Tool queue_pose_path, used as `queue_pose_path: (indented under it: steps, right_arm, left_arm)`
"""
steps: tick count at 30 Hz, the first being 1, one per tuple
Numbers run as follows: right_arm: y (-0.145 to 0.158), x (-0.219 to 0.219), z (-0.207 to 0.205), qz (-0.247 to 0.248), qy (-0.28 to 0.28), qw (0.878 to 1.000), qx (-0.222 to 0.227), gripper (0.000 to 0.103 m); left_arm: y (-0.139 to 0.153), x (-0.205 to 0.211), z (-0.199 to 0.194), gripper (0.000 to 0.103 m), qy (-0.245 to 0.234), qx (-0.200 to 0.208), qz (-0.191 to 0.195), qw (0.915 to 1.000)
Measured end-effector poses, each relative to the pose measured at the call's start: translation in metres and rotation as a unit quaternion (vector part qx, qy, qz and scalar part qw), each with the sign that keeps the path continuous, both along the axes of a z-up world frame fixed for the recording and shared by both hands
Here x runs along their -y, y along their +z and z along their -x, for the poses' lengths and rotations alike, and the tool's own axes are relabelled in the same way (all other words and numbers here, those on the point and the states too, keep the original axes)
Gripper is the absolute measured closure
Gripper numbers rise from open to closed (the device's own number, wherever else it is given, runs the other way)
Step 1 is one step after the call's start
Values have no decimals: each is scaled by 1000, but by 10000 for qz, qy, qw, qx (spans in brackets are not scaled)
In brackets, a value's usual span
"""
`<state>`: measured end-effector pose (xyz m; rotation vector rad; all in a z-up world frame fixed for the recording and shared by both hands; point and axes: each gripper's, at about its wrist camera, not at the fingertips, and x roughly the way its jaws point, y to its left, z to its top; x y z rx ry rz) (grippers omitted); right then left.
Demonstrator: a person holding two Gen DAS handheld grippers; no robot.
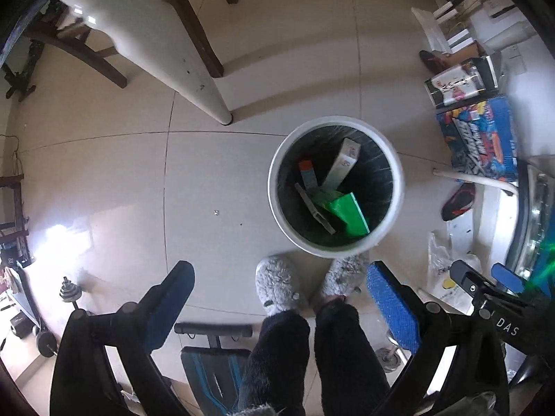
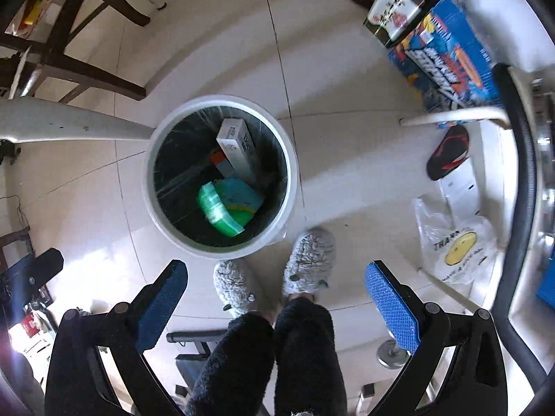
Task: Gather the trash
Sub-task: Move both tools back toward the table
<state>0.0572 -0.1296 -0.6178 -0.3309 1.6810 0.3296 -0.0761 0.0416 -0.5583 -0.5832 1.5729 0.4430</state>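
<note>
Both the left gripper [image 1: 281, 298] and the right gripper [image 2: 277, 294] hang with jaws released and empty above the round white black-lined bin [image 2: 291, 159], which already holds a white carton [image 2: 237, 145] and green packets [image 2: 218, 208]; remaining trash, if any, cannot be judged.

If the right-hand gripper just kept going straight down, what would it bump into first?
Probably the person's grey slippers or bare floor. The open right gripper looks beside the trash bin, not over it; depth is unclear.
</note>
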Motion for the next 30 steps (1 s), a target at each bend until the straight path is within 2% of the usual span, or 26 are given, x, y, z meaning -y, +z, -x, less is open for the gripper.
queue_pose_path:
  steps: [5, 12, 21, 26, 30]
  right_arm:
    - [66, 4, 9, -65, 47, 9999, 144, 0]
    - [156, 13, 24, -204, 68, 9990, 392, 0]
    - [265, 22, 48, -454, 152, 9980, 414, 0]
    - [326, 20, 52, -727, 113, 9961, 480, 0]
    - [371, 17, 37, -1060, -102, 9929, 525, 0]
  left_arm:
    - [52, 9, 11, 1, -40, 115, 12, 9999]
    - [124, 25, 28, 2, -302, 282, -159, 9990]
    - [211, 41, 45, 1, -450, 653, -113, 9968]
    - [257, 38, 42, 1, -415, 922, -267, 9945]
    - [296, 22, 17, 1, -302, 1175, -511, 9913]
